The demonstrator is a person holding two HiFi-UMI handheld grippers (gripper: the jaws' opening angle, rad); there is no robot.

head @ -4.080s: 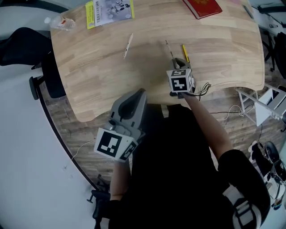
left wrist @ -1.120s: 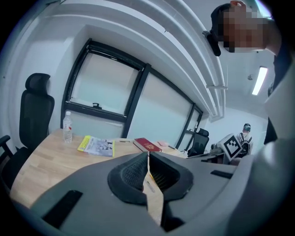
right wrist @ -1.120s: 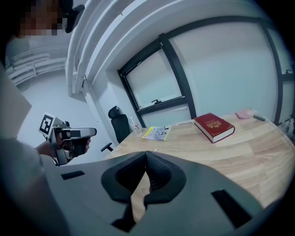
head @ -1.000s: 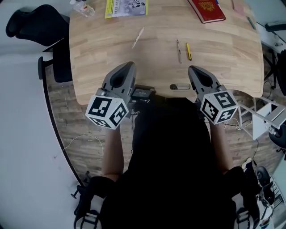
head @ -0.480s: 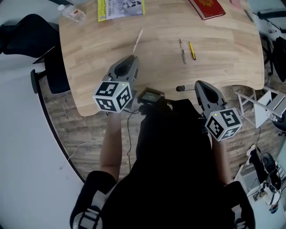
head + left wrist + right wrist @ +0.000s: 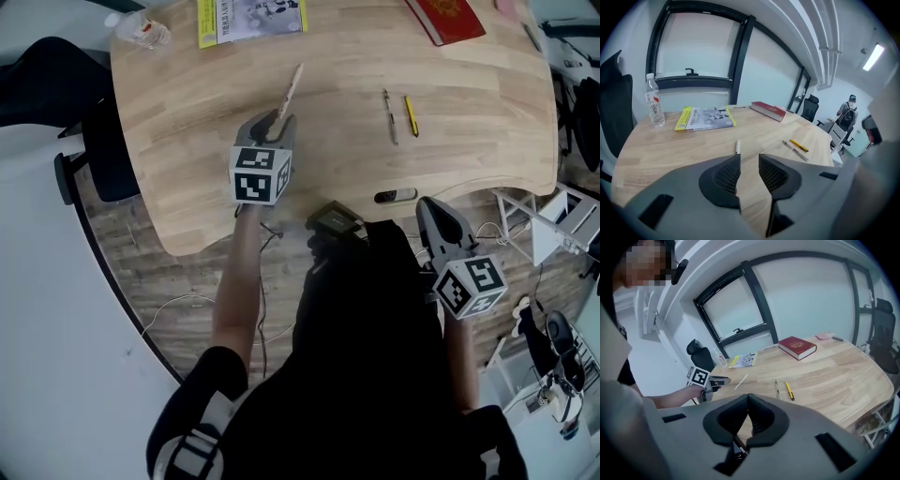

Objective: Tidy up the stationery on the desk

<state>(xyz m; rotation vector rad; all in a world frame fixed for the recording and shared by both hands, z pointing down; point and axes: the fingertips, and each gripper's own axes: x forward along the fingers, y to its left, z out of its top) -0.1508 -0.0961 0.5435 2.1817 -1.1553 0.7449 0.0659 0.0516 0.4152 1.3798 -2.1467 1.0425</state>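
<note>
A white pen (image 6: 292,86) lies on the wooden desk (image 6: 187,187), just beyond the tips of my left gripper (image 6: 277,118). In the left gripper view the white pen (image 6: 738,146) sits right ahead of the left gripper (image 6: 750,157), whose jaws stand open with nothing between them. A grey pen (image 6: 388,103) and a yellow pen (image 6: 411,114) lie side by side further right. My right gripper (image 6: 427,202) hovers off the desk's front edge, shut and empty. The right gripper view shows the right gripper (image 6: 748,397), the white pen (image 6: 741,379) and the yellow pen (image 6: 789,391).
A red book (image 6: 446,19) lies at the far right, a yellow-edged booklet (image 6: 251,17) at the far left, and a water bottle (image 6: 141,30) at the left corner. A small dark object (image 6: 394,195) sits at the front edge. A black office chair (image 6: 56,75) stands left of the desk.
My left gripper has moved forward and down over the desk, up to the white pen. The right gripper has dropped slightly near the desk's front edge.
</note>
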